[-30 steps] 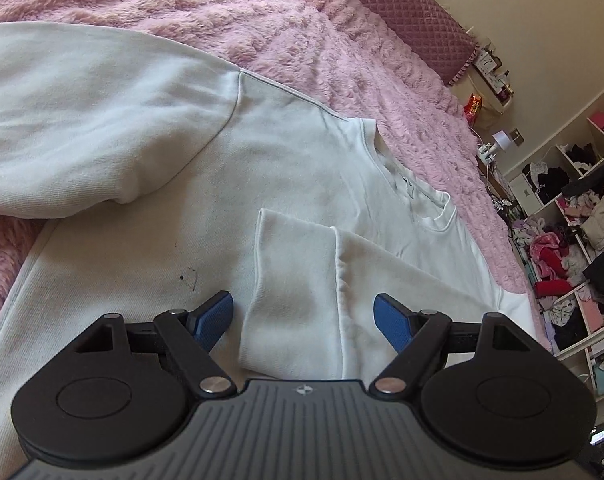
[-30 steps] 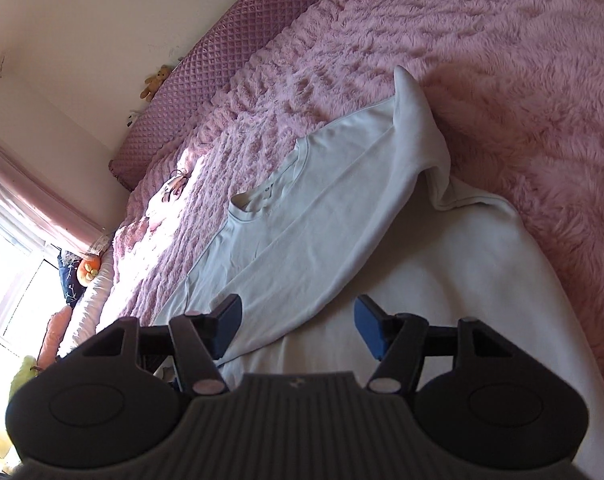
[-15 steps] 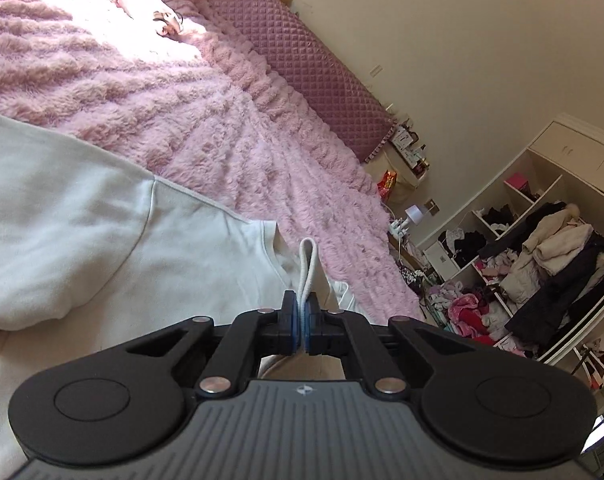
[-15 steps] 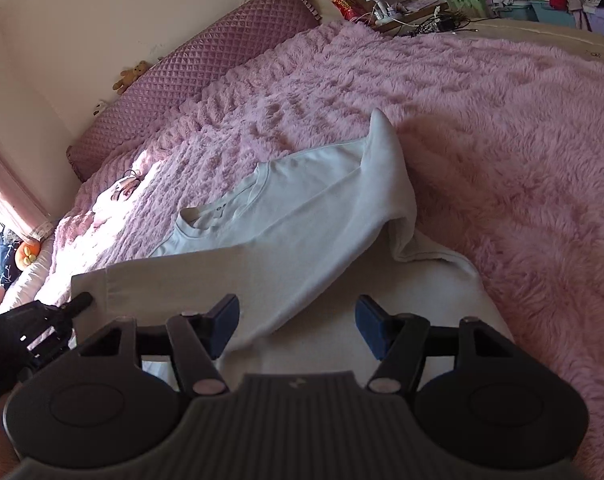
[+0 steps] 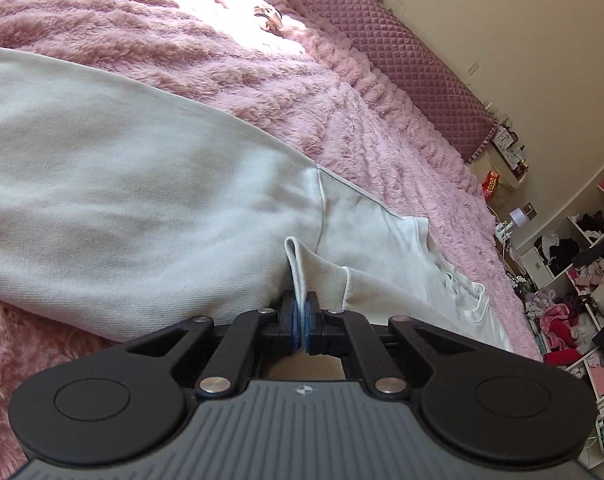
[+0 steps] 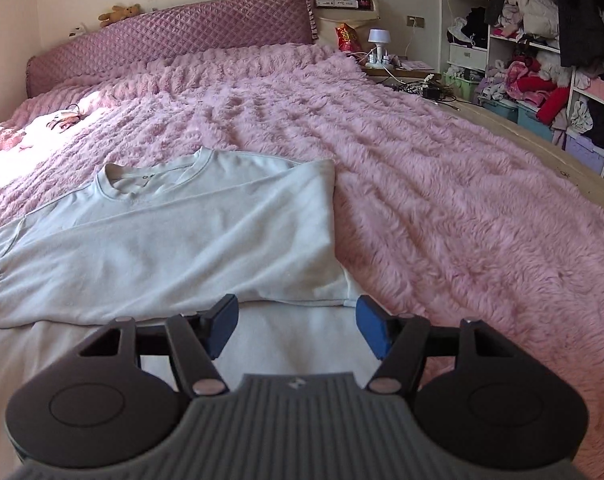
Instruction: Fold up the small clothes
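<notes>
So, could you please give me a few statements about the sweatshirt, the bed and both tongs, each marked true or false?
1. The left tongs are shut on a sleeve cuff of the white sweatshirt. True.
2. The right tongs grip the sweatshirt's collar. False: they are open, holding nothing.
3. The sweatshirt lies on a fluffy pink blanket. True.
4. A teddy bear sits on the sweatshirt. False: it sits atop the quilted headboard.

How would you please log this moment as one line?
left tool: shut on sleeve cuff | right tool: open above sweatshirt | stage: folding sleeve
</notes>
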